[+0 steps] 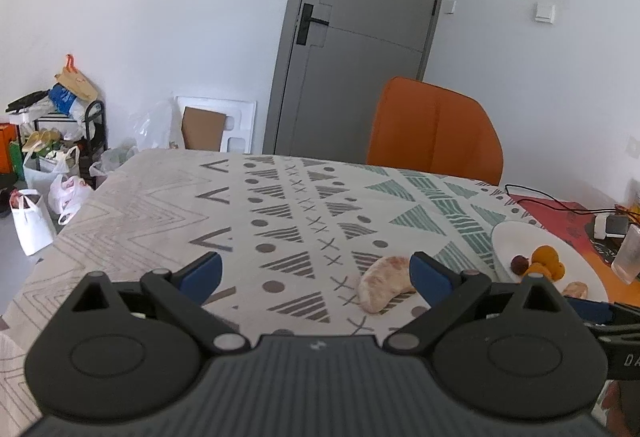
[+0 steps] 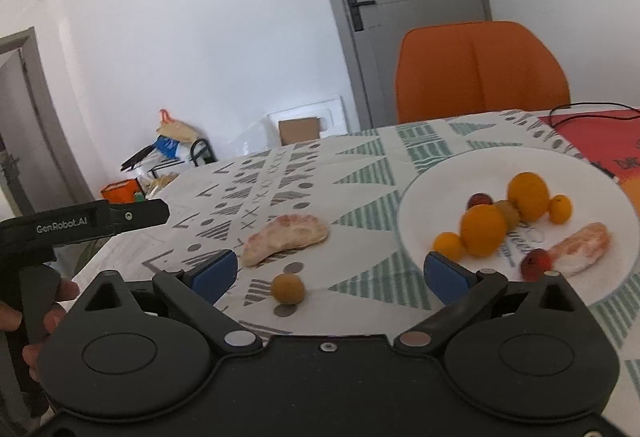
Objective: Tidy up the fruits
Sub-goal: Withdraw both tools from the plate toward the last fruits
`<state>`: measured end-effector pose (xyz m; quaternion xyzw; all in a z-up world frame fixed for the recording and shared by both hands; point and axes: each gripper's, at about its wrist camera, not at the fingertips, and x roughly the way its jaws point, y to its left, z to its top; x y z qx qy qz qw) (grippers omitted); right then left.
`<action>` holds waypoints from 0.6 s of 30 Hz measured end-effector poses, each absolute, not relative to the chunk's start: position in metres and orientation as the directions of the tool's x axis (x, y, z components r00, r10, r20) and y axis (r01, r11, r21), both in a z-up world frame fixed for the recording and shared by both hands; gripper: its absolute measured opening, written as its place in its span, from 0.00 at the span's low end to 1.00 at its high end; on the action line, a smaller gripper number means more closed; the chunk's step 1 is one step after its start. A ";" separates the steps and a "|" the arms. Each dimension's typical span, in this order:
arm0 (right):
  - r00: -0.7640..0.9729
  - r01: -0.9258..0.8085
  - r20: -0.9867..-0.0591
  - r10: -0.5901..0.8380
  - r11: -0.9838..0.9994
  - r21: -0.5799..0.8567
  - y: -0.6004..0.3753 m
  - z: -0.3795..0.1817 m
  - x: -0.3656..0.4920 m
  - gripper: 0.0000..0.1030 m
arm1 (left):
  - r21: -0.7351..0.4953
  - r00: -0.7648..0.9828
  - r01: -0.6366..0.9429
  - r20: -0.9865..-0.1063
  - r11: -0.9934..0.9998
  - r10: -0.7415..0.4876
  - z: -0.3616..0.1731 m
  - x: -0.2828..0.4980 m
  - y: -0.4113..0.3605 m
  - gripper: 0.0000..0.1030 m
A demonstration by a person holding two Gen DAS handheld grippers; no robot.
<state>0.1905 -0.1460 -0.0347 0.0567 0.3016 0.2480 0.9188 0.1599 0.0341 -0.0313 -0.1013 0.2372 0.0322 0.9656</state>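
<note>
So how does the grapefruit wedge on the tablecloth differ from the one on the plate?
The wedge on the tablecloth lies alone on the patterned cloth, left of the white plate; the wedge on the plate sits near its front rim, touching a small red fruit. The cloth wedge looks longer and paler, the plate wedge stubbier and more orange-pink. Both are peeled, curved segments lying flat, and neither is gripped.

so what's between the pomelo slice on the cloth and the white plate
Only bare patterned tablecloth separates the pomelo slice from the white plate; the right wrist view shows it best. The small brownish fruit sits nearer, off that line.
</note>
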 end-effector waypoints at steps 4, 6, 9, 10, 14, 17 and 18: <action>0.672 -0.448 -0.539 0.508 0.858 0.251 -0.137 -0.037 0.195 0.83 | -0.188 0.878 -0.121 -0.478 0.975 0.017 -0.037 0.158 0.044 0.96; 0.660 -0.458 -0.547 0.515 0.853 0.250 -0.132 -0.039 0.198 0.77 | -0.193 0.875 -0.131 -0.484 0.972 0.022 -0.039 0.157 0.049 0.96; 0.643 -0.466 -0.562 0.520 0.848 0.252 -0.125 -0.042 0.204 0.71 | -0.201 0.870 -0.150 -0.492 0.968 0.032 -0.042 0.157 0.057 0.96; 0.638 -0.468 -0.567 0.522 0.847 0.253 -0.122 -0.043 0.206 0.69 | -0.201 0.868 -0.157 -0.496 0.967 0.038 -0.044 0.157 0.060 0.96; 0.613 -0.476 -0.590 0.526 0.841 0.256 -0.113 -0.050 0.213 0.59 | -0.202 0.859 -0.178 -0.510 0.963 0.052 -0.049 0.157 0.069 0.96; 0.593 -0.488 -0.606 0.529 0.836 0.253 -0.106 -0.055 0.217 0.58 | -0.208 0.854 -0.183 -0.518 0.961 0.050 -0.052 0.158 0.073 0.96; 0.588 -0.491 -0.611 0.530 0.834 0.250 -0.103 -0.056 0.218 0.57 | -0.210 0.853 -0.181 -0.519 0.961 0.048 -0.053 0.158 0.074 0.96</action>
